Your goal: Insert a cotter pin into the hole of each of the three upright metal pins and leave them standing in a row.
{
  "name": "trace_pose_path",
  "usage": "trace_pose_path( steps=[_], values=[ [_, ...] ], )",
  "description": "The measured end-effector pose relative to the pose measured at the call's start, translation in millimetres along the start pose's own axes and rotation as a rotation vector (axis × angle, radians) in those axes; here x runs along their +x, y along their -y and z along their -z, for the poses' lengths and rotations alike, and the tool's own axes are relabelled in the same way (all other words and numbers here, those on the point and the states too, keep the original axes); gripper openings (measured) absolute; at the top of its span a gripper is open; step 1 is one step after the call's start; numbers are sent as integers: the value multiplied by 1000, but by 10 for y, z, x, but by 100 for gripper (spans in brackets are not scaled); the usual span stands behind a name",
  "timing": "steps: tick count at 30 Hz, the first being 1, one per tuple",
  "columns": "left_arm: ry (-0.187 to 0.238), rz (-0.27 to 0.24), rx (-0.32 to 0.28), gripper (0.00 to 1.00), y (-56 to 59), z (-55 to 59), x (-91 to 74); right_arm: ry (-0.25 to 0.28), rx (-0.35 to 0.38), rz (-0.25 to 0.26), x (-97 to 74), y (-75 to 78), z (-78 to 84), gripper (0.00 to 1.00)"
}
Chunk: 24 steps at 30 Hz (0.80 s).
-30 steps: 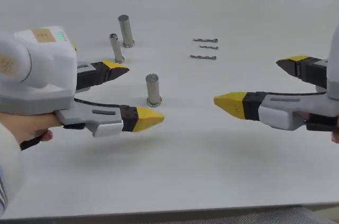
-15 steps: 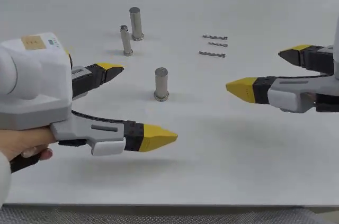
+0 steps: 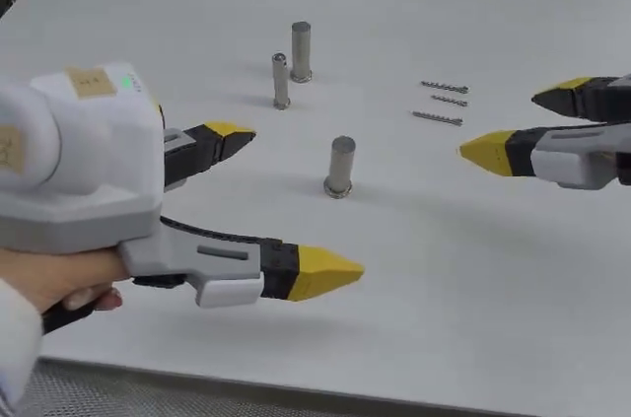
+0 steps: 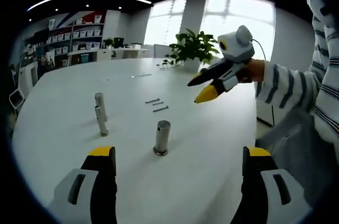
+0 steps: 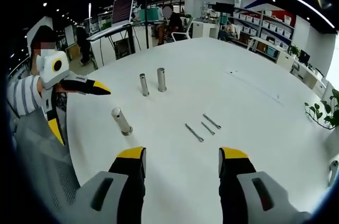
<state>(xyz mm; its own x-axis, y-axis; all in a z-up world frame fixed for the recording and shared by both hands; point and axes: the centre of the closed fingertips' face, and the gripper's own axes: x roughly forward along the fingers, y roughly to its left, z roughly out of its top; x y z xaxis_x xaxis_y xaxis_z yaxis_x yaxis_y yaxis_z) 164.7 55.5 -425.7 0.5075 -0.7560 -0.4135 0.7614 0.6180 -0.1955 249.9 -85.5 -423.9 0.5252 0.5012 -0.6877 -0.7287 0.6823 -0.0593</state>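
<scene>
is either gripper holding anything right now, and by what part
Nothing is held. The left gripper and right gripper are both open and empty; the cotter pins lie on the table, and the metal pins stand free.

Three metal pins (image 3: pixel 340 167) stand upright; three cotter pins (image 3: pixel 450 101) lie nearby.

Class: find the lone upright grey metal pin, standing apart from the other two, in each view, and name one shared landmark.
Head view: lone upright grey metal pin, near the centre.
Left gripper view: pin low, just left of centre.
Right gripper view: pin left of centre, looking tilted.
Shared landmark: three thin metal cotter pins lying together.
</scene>
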Motion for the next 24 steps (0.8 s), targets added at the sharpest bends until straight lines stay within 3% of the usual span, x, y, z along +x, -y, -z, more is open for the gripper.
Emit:
trace_pose_path(
  steps=[3, 8, 14, 18, 20, 22, 24],
  values=[
    [5, -12, -7, 99, -20, -7, -5, -6, -27, -11, 73, 51, -30, 49],
    [-16, -22, -7, 99, -26, 21, -32, -71, -91, -71, 207, 16, 62, 44],
    [9, -32, -26, 99, 13, -24, -141, -107, -127, -114, 440, 48, 95, 38],
    [22, -44, -55, 99, 38, -15, -183, -76, -74, -176, 520, -15, 6, 34],
    [24, -45, -61, 99, 68, -4, -195, -76, -85, -175, 557, 4, -28, 33],
    [21, -44, -67, 99, 100, 13, -200, -131, -180, -143, 594, 83, 13, 32],
    [7, -51, -57, 99, 120, 35, -210, -155, -209, -145, 647, 86, 30, 32]
  ],
)
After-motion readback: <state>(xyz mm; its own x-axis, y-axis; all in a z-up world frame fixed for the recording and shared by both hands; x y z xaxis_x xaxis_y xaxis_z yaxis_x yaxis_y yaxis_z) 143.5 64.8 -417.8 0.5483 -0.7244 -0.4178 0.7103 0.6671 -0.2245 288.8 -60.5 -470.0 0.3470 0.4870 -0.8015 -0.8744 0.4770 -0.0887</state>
